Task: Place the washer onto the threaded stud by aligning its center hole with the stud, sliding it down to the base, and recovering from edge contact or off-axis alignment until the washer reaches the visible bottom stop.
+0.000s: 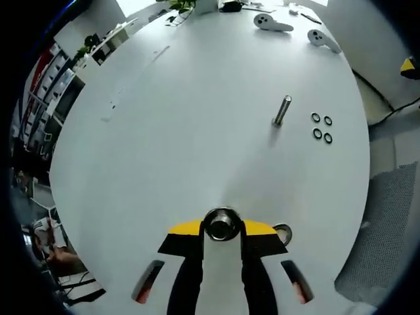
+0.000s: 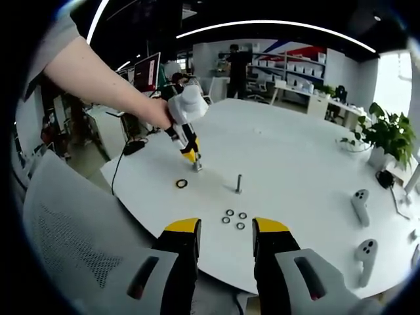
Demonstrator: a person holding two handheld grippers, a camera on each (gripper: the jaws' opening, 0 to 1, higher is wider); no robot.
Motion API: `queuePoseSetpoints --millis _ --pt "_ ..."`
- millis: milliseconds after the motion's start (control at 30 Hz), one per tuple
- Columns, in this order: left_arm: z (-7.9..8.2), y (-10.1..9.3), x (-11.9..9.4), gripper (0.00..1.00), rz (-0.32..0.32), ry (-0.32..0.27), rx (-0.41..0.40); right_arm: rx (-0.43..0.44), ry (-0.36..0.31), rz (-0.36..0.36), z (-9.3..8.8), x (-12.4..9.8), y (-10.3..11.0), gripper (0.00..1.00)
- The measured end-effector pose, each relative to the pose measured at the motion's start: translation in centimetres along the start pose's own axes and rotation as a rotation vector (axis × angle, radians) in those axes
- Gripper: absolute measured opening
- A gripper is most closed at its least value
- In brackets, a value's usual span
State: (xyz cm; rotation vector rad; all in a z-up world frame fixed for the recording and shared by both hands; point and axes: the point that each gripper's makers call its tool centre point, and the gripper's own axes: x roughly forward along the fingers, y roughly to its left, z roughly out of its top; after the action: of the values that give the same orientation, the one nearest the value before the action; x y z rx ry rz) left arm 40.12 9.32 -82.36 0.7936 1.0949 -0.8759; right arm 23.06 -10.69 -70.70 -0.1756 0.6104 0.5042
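Centrally, stud (image 1: pixel 282 110) upright, 4 washers (image 1: pixel 321 128) beside

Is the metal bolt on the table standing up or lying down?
Standing up. The bolt rises straight from the white table, apart from the four small rings.

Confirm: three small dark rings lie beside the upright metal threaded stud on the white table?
Not three. Four small dark rings lie beside the upright metal threaded stud on the white table, as the left gripper view shows.
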Motion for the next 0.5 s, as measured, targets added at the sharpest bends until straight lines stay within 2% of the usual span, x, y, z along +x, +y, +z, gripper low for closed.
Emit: queuePoseSetpoints --millis 500 --pt "-0.7 -0.2 1.9 0.19 0.002 0.003 0.001 -0.002 0.007 -0.007 -0.1 0.0 -0.1 0.33"
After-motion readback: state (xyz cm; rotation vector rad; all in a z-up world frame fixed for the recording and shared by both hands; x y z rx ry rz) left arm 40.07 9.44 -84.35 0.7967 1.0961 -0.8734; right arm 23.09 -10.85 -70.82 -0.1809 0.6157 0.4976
